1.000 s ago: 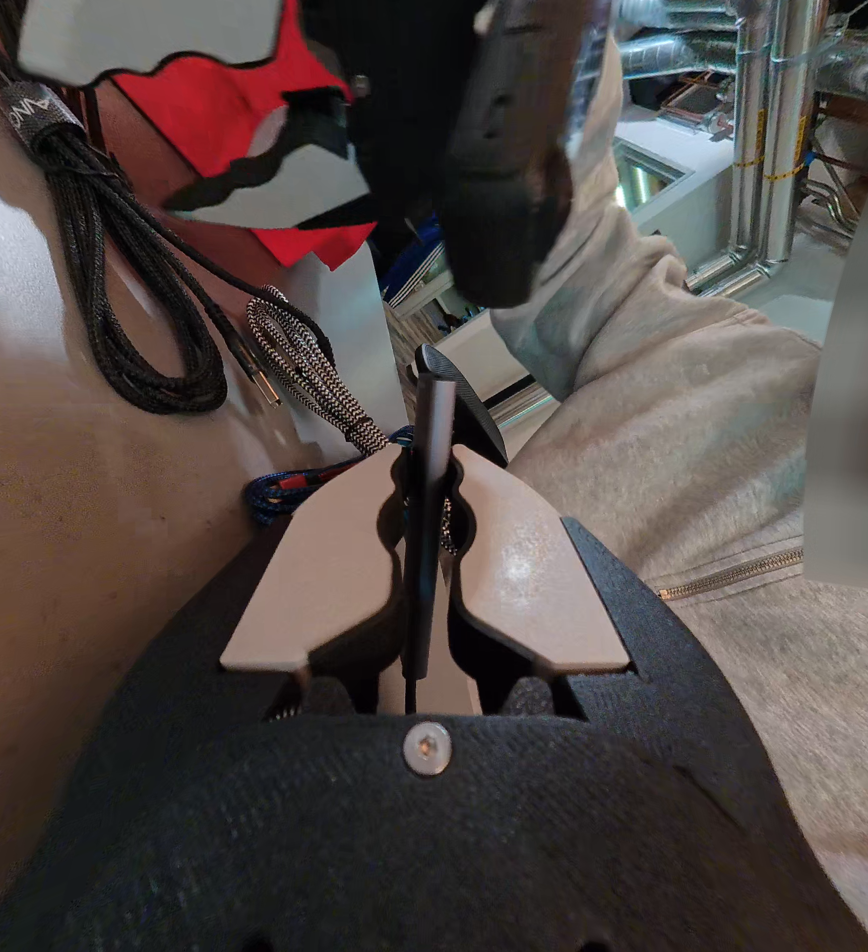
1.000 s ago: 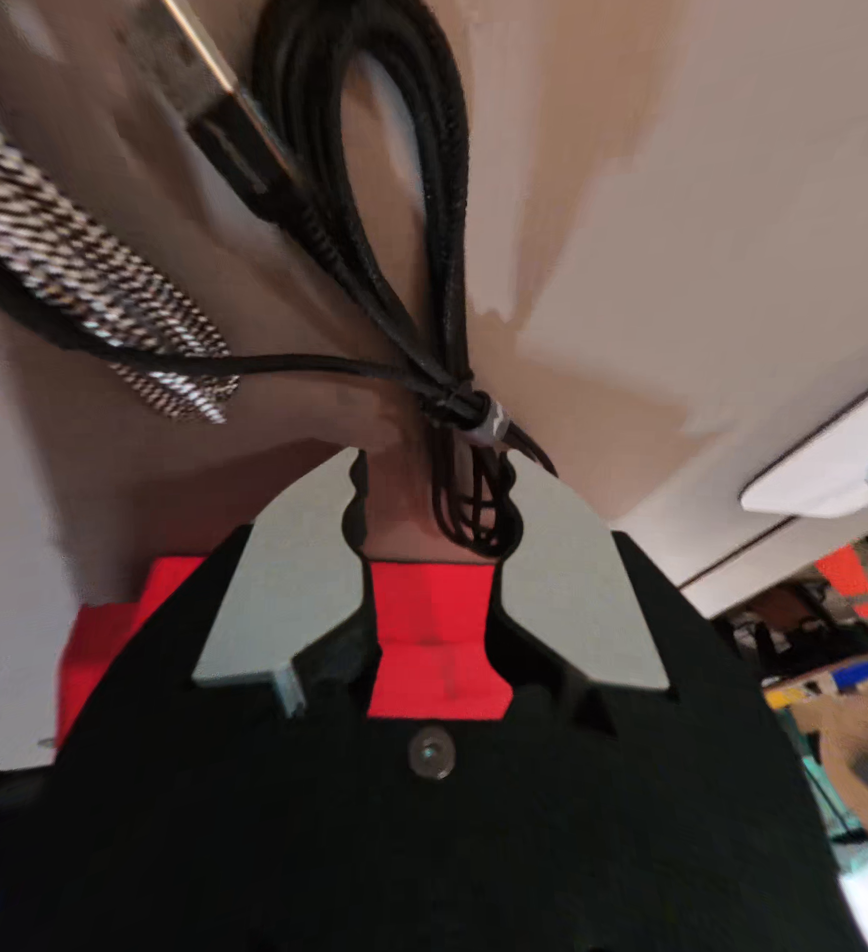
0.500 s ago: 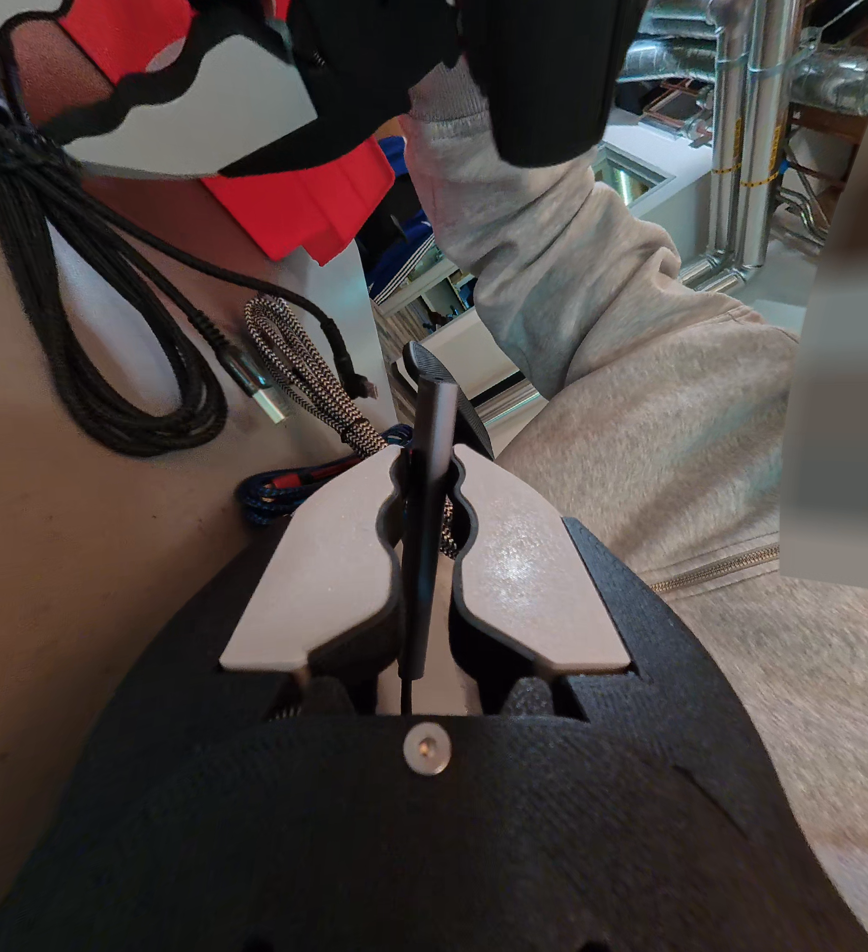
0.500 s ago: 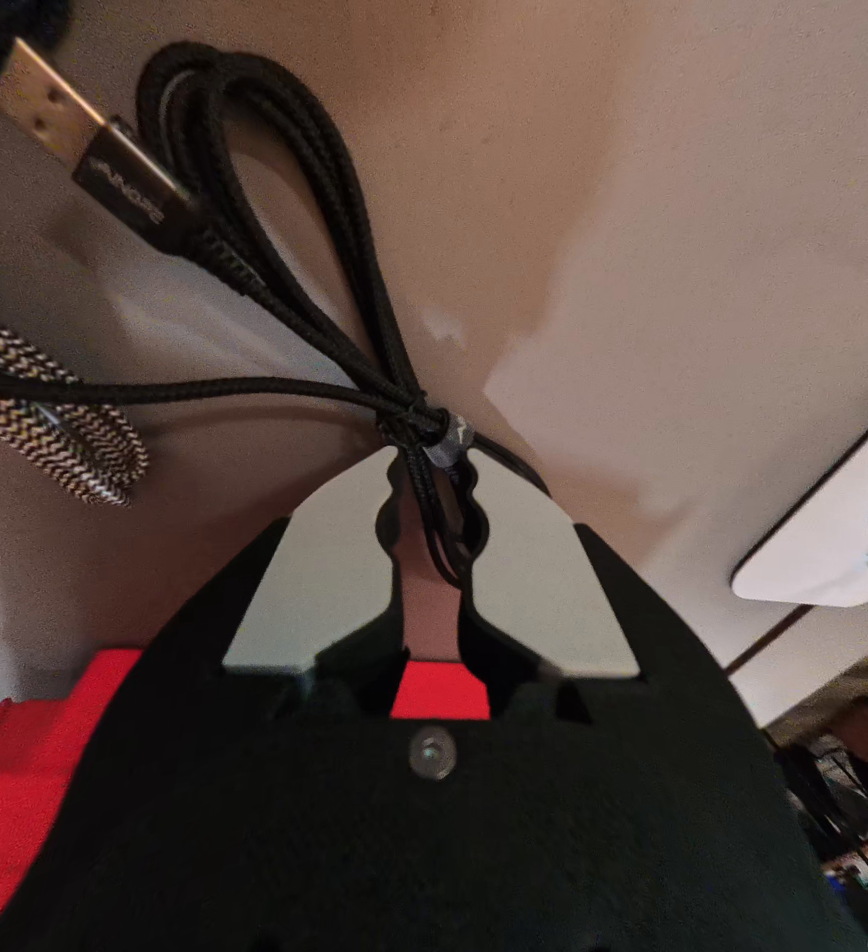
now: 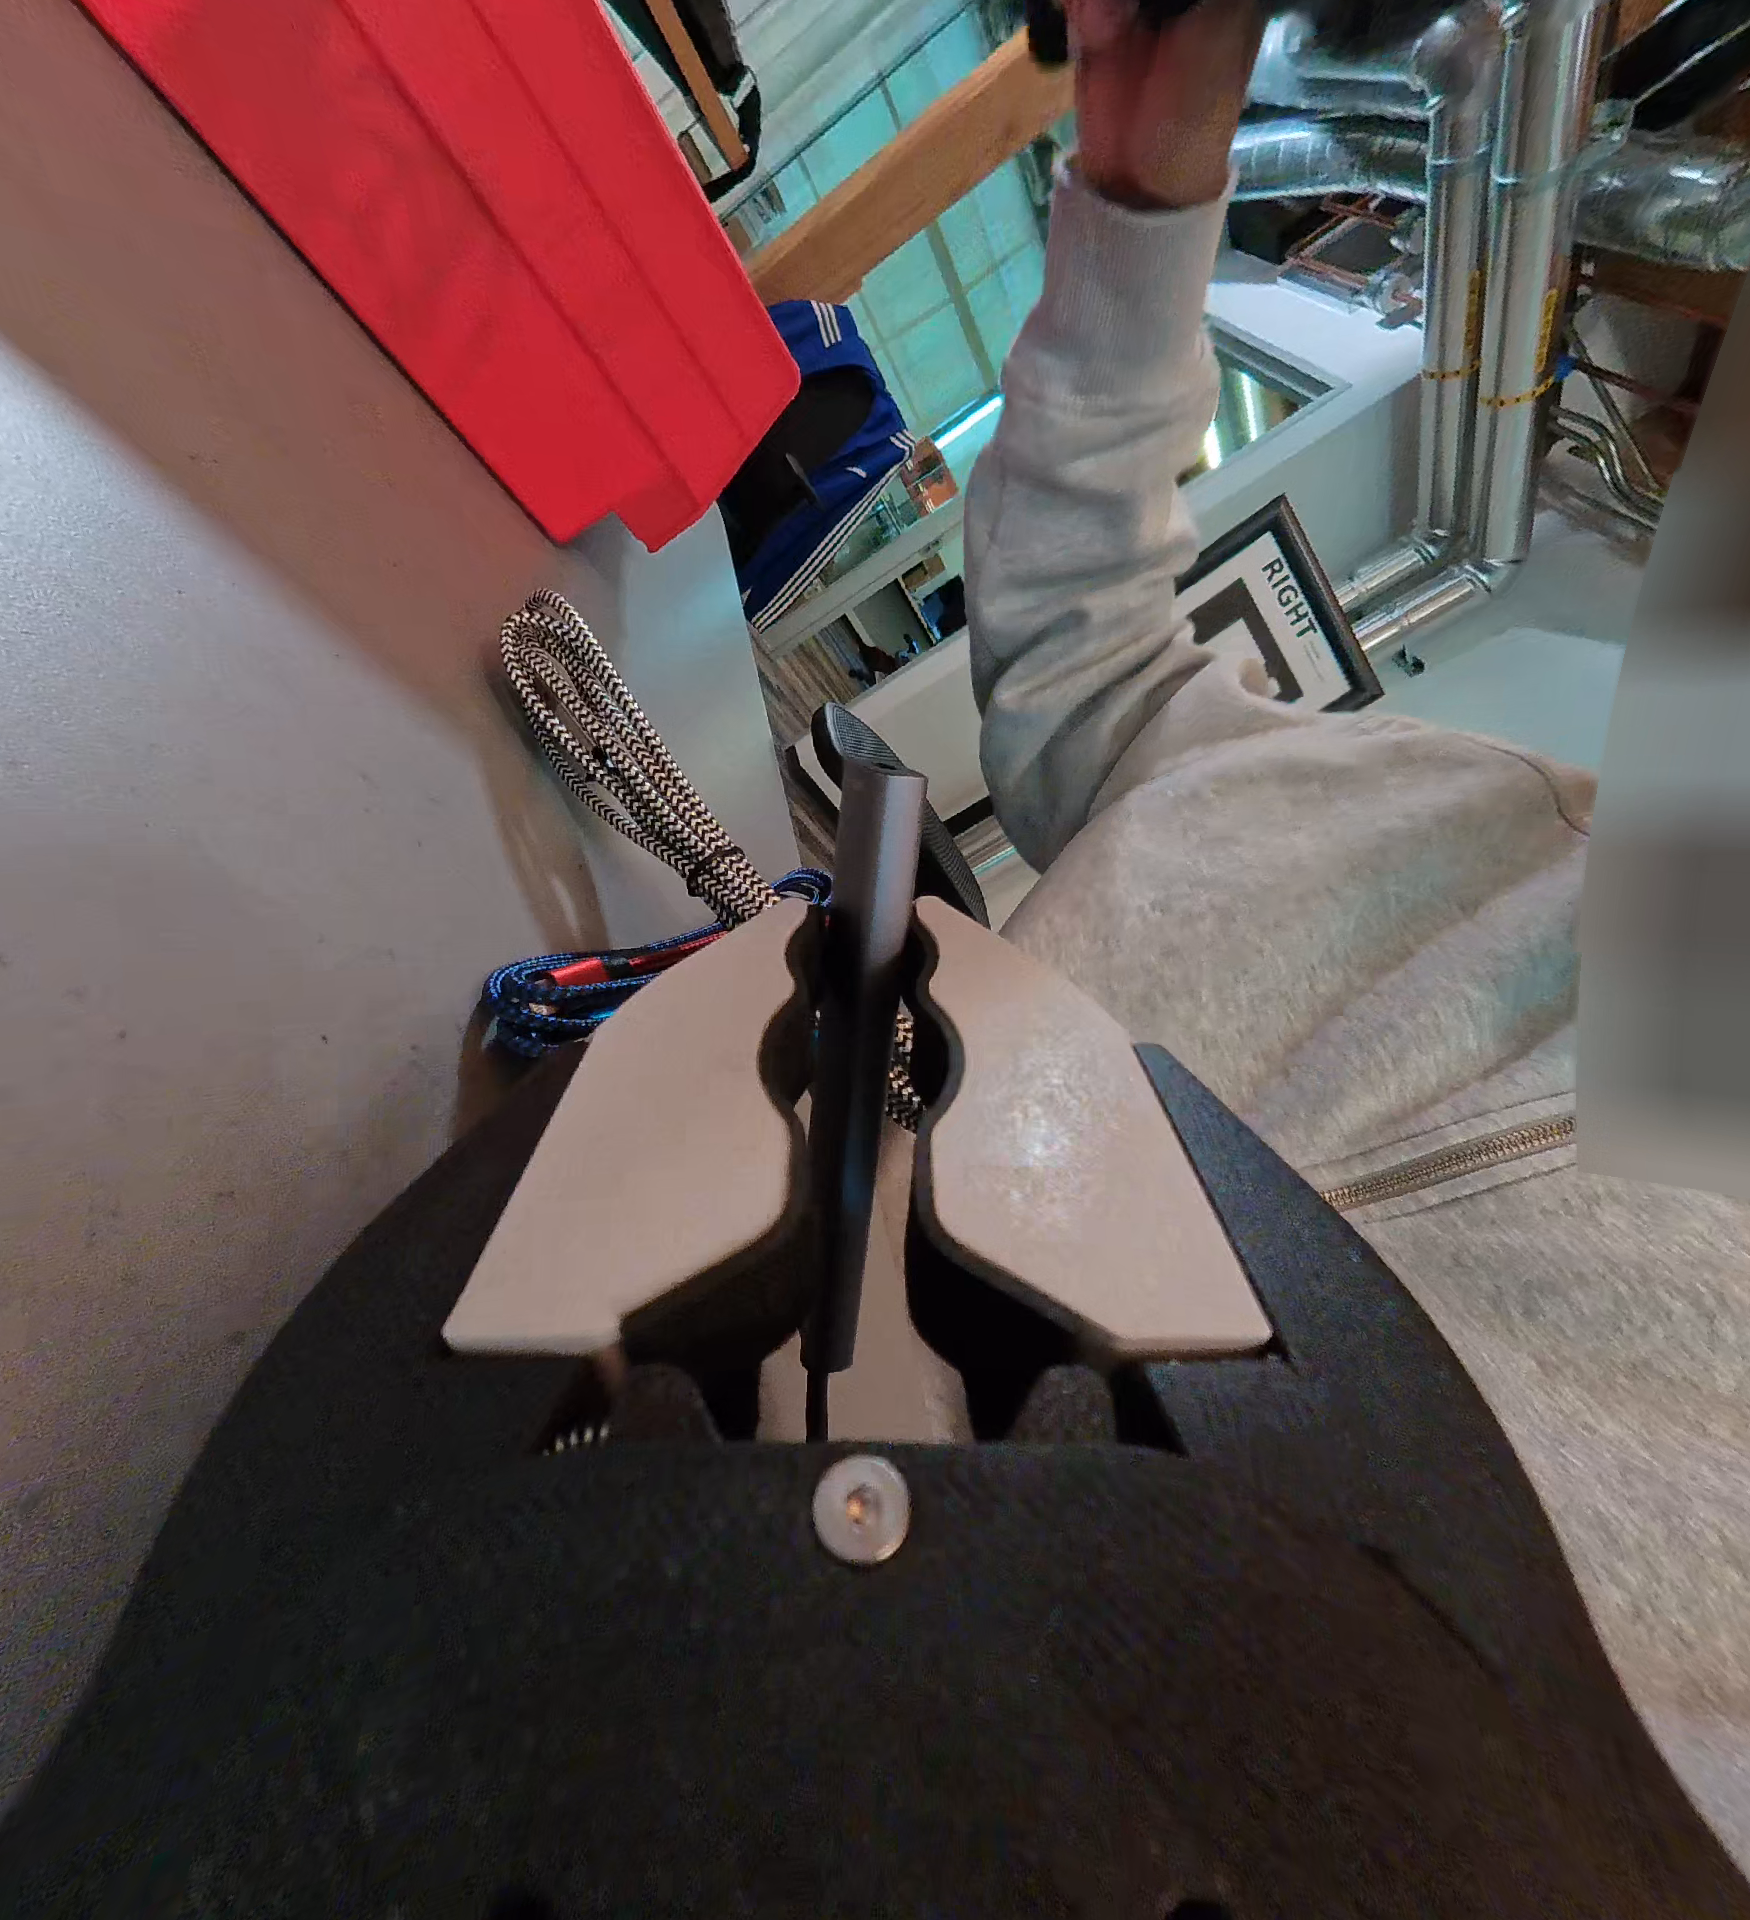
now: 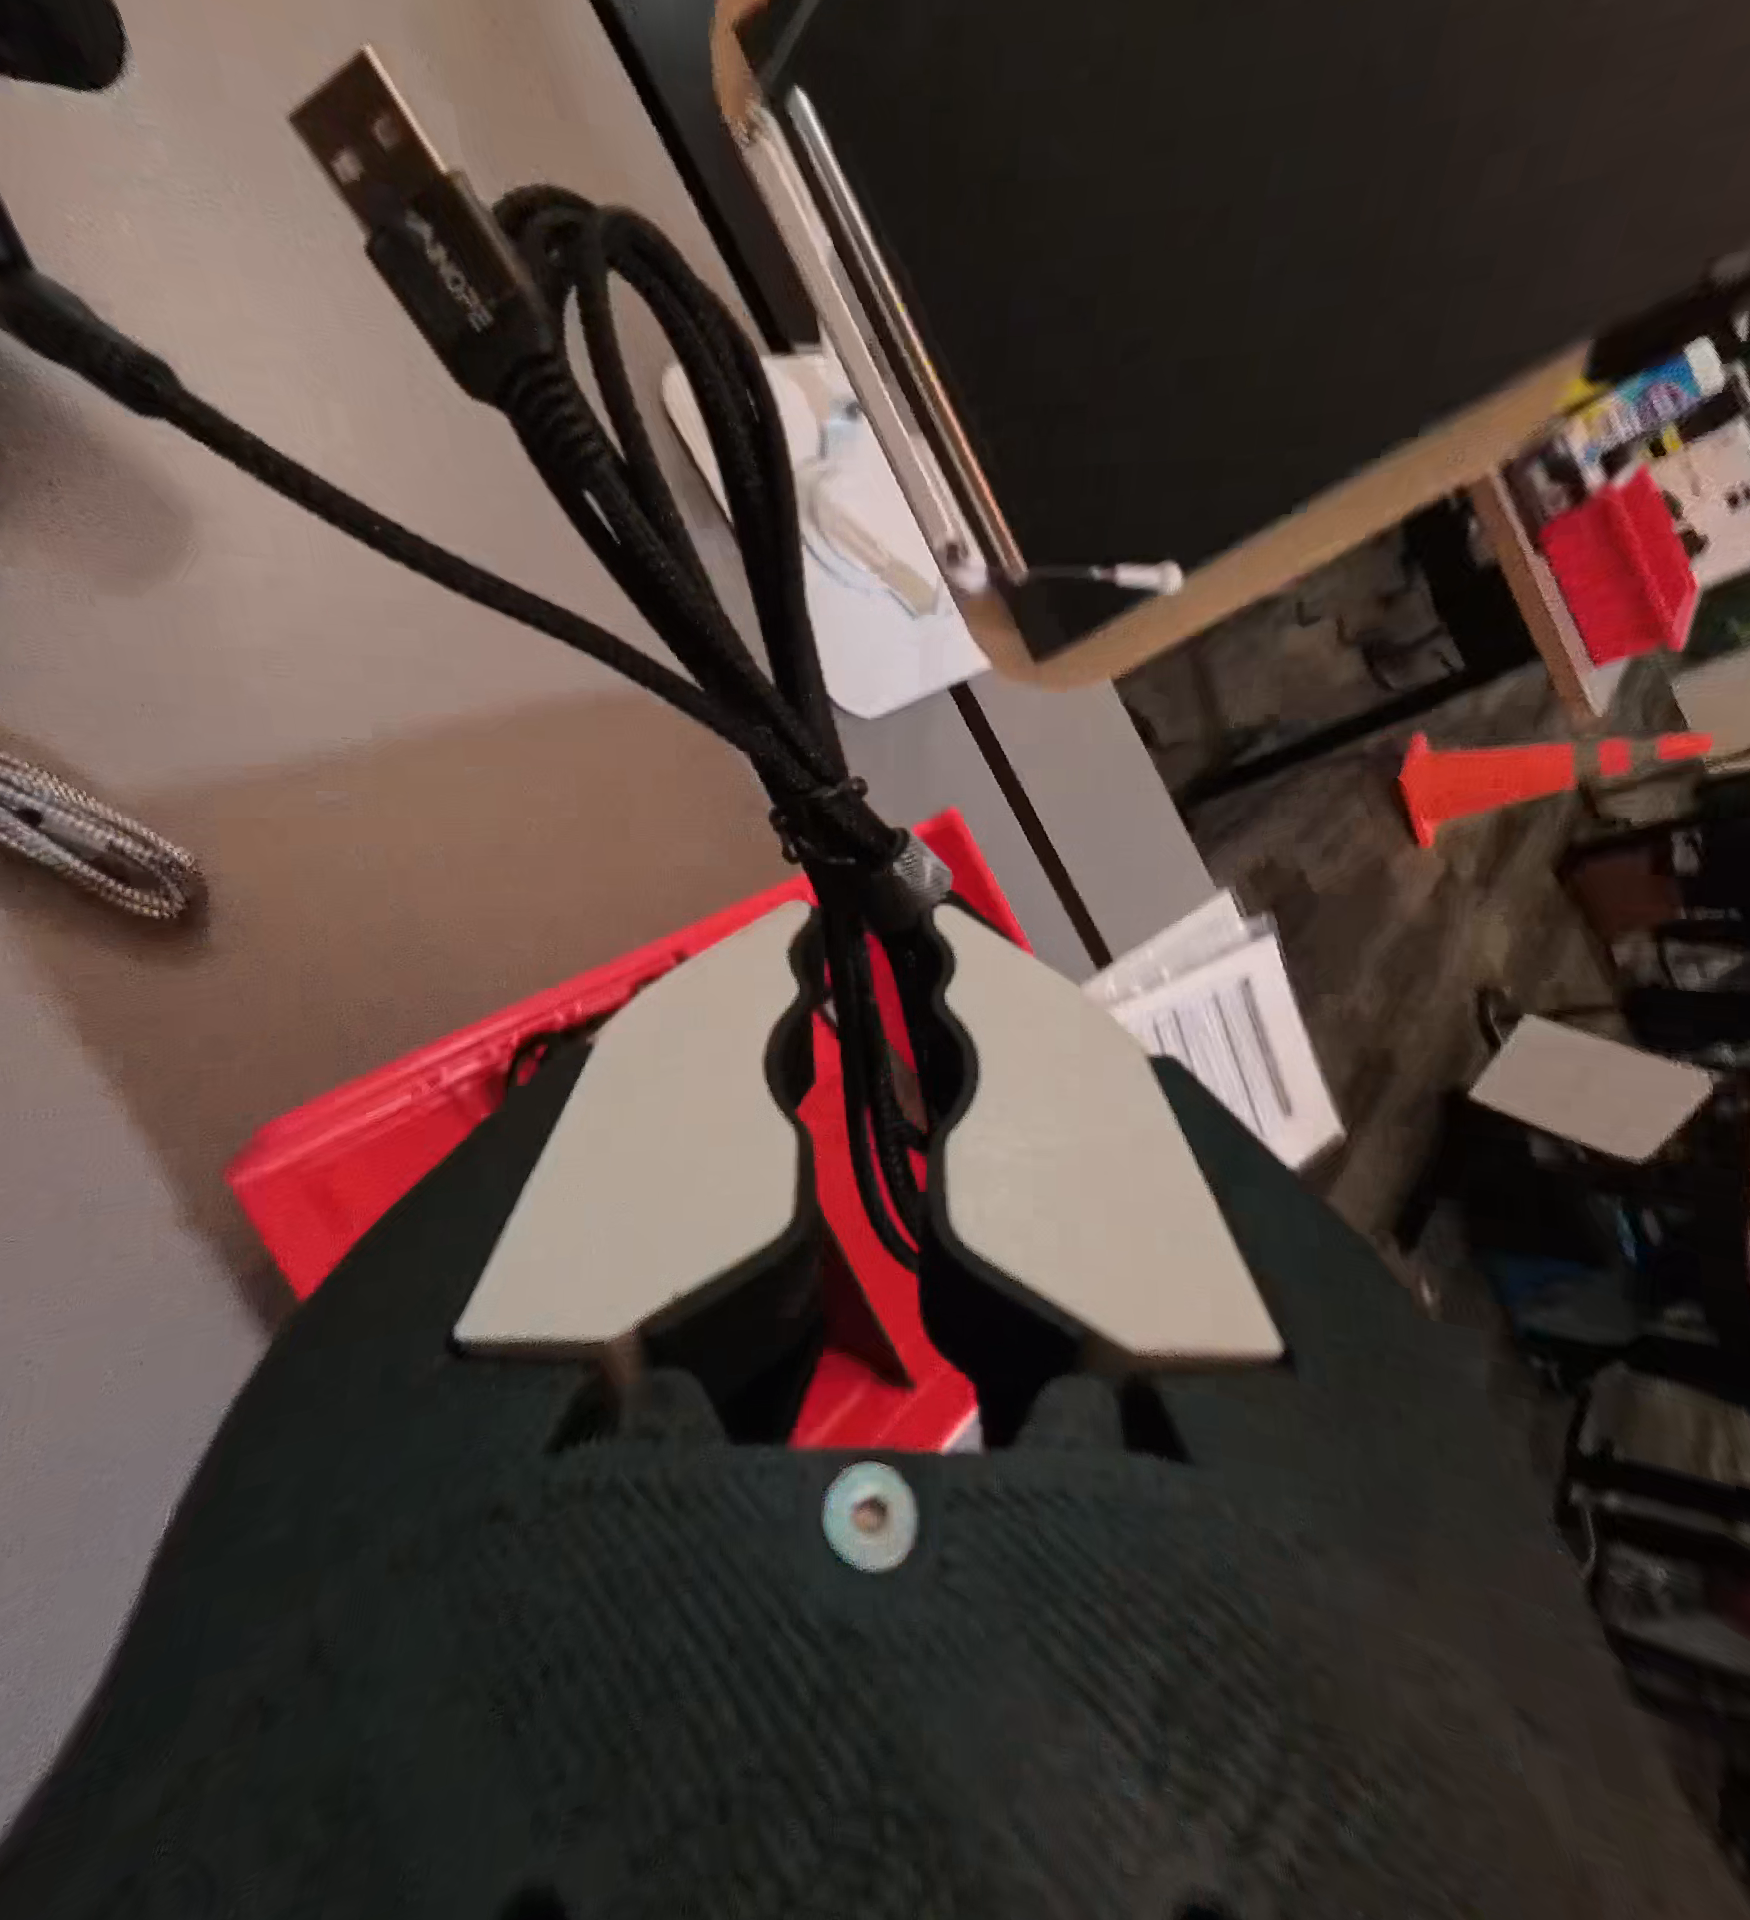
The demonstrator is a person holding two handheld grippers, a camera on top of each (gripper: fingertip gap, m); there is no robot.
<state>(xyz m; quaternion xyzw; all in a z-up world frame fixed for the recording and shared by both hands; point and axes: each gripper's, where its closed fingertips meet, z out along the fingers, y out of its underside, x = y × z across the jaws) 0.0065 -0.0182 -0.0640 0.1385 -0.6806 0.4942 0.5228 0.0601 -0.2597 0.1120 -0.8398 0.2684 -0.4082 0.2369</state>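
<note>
Desk (image 5: 175,935) is filling the left of the L view, w/ a red bin (image 5: 497,260) lying on it. A grey-sleeved arm (image 5: 1089,499) is reaching up past the bin.

Left tongs (image 5: 858,925) are clamping a thin dark slab-like device (image 5: 866,997), long axis running straight out along the fingers and past the tips. A zigzag cable (image 5: 622,769) and a blue cable (image 5: 538,997) are lying on the desk just left of the tips.

Right tongs (image 6: 871,920) are pinching a black cable bundle (image 6: 705,520) near its tie; loops and USB plug (image 6: 403,197) are extending up-left, off the desk, above the bin (image 6: 435,1101).

The plug and a framed sign (image 5: 1276,623) are bearing writing.
</note>
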